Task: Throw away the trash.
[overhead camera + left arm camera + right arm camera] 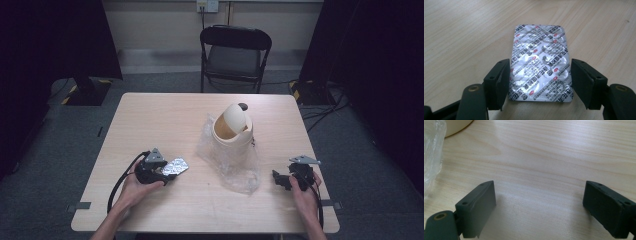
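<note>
Left hand-held gripper point(540, 82) clamps the blister pack point(540, 62); right hand-held gripper point(539, 207) gapes, empty

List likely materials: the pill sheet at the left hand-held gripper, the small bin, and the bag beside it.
Blister pack: foil backing, shiny and crinkled, printed in red and black, with pill bumps showing through.
Small bin: looks like smooth matte plastic, cream, with a rounded swing lid.
Bag: thin clear plastic film, wrinkled and glossy; the table shows through it.

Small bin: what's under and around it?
The cream bin stands on a crumpled clear plastic bag spread on the table. A small dark object peeks out behind its lid. Its inside can't be seen.
</note>
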The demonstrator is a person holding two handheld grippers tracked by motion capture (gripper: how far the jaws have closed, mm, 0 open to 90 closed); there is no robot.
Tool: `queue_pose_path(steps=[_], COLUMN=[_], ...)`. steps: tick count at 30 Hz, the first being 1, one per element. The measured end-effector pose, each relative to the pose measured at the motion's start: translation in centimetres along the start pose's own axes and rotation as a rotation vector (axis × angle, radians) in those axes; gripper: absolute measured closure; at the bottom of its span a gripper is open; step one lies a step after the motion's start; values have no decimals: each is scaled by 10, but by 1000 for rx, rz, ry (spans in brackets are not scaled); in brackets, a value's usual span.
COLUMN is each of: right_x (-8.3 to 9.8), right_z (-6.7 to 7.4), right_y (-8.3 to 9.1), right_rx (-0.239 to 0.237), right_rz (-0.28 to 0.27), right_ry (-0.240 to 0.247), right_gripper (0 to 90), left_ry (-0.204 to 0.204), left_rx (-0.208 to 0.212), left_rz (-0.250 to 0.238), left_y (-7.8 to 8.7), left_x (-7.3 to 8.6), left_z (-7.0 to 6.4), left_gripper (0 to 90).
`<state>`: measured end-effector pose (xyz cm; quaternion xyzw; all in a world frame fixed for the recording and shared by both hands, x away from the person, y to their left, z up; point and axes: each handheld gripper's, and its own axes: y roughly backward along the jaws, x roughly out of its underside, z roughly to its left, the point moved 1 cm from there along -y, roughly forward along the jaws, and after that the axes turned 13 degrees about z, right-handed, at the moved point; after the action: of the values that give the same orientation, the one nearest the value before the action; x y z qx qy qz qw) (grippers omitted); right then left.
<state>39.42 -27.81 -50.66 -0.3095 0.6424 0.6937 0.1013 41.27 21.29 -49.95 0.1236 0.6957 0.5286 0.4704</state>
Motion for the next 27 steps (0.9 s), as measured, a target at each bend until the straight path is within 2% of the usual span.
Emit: queue_pose_path(steps=[7, 9, 20, 24, 25, 27], right_x=[0, 0, 0, 0, 0, 0], right_z=[0, 0, 0, 0, 0, 0], right_y=[0, 0, 0, 0, 0, 0], right_rx=[0, 1, 0, 0, 0, 0], right_rz=[0, 0, 0, 0, 1, 1], right_ry=[1, 0, 0, 0, -1, -1], right_gripper=[105, 104, 104, 104, 104, 104], left_ry=[-2, 26, 64, 85, 74, 78], left_rx=[4, 23, 36, 37, 25, 23], left_rz=[-5, -15, -46, -89, -96, -104], left_y=[0, 0, 0, 7, 10, 13], left_x=[0, 1, 2, 1, 0, -1], left_z=[1, 2, 8, 8, 8, 7], left_gripper=[340, 340, 340, 341, 340, 340])
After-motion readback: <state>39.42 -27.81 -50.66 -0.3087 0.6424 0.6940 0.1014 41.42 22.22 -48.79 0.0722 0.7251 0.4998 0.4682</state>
